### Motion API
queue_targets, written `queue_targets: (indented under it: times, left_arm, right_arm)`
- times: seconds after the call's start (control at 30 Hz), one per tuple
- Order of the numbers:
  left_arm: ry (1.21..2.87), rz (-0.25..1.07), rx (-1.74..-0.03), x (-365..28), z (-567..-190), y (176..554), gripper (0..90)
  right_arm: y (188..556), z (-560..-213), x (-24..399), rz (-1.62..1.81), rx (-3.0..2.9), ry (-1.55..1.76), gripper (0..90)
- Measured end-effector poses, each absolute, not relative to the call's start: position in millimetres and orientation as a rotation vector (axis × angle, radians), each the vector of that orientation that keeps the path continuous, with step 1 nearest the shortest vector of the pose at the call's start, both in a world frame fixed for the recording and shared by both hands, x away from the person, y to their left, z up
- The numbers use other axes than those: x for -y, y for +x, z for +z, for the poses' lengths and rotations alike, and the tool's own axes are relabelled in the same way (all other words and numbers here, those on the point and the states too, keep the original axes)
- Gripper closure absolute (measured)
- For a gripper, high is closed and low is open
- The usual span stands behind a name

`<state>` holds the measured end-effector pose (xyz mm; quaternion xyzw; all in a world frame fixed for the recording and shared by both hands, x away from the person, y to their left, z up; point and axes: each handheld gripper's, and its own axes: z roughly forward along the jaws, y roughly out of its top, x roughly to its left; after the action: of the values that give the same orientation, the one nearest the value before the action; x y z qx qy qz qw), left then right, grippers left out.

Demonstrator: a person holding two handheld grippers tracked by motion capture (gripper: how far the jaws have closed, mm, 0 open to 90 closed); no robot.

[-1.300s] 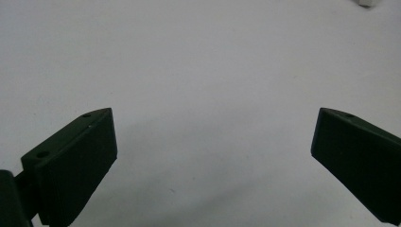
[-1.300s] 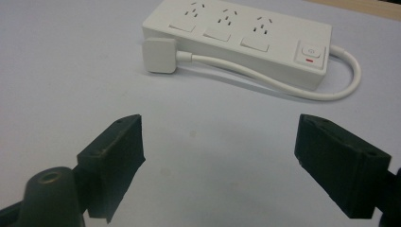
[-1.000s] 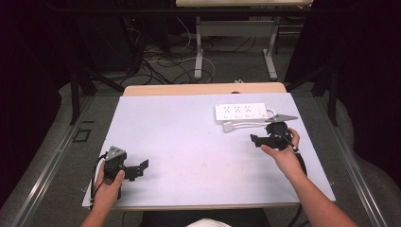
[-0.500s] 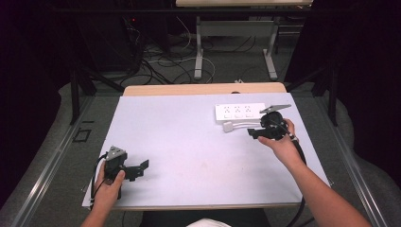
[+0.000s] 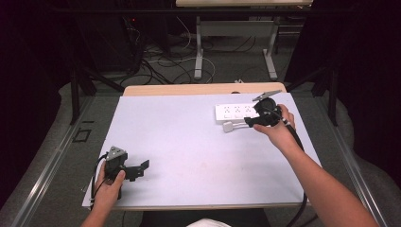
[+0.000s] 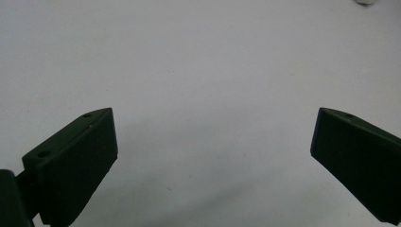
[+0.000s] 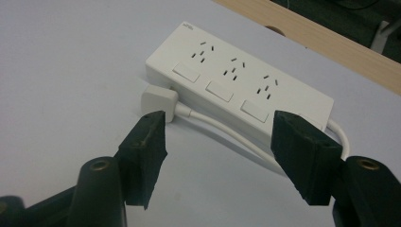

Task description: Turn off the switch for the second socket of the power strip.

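Observation:
A white power strip (image 5: 235, 111) with three sockets lies at the back right of the table, its white plug (image 5: 228, 126) and cord (image 5: 243, 124) resting along its near side. My right gripper (image 5: 254, 122) hovers just over that cord, jaws open. In the right gripper view the strip (image 7: 236, 80) lies ahead, and the plug (image 7: 160, 99) and the cord (image 7: 222, 128) sit between the spread jaws of the right gripper (image 7: 218, 120). My left gripper (image 5: 138, 169) rests open near the front left edge. The left gripper (image 6: 213, 118) has bare table between its jaws.
A pale mat (image 5: 189, 156) covers the table, with a wooden edge (image 5: 189, 89) showing at the back. Beyond the table are desk legs and loose cables on the floor (image 5: 179, 61). A metal rail (image 5: 47, 165) runs along the left side.
My right gripper has moved away from the person and slightly left, up to the power strip's cord. The left gripper has stayed put.

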<state>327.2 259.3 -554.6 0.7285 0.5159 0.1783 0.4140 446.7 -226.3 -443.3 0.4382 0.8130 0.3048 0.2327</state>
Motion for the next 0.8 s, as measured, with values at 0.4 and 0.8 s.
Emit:
queue_targets:
  times: [0.4, 0.8]
  left_arm:
    - [1.838, 0.435, -1.298, -260, -555, 328, 1.5]
    - [1.832, 0.437, -1.3, -259, -555, 328, 1.7]
  right_arm:
    - [473, -437, 216, 0.806, -2.272, 1.236, 47.2]
    - [498, -449, 208, 0.805, -2.281, 1.315, 55.8]
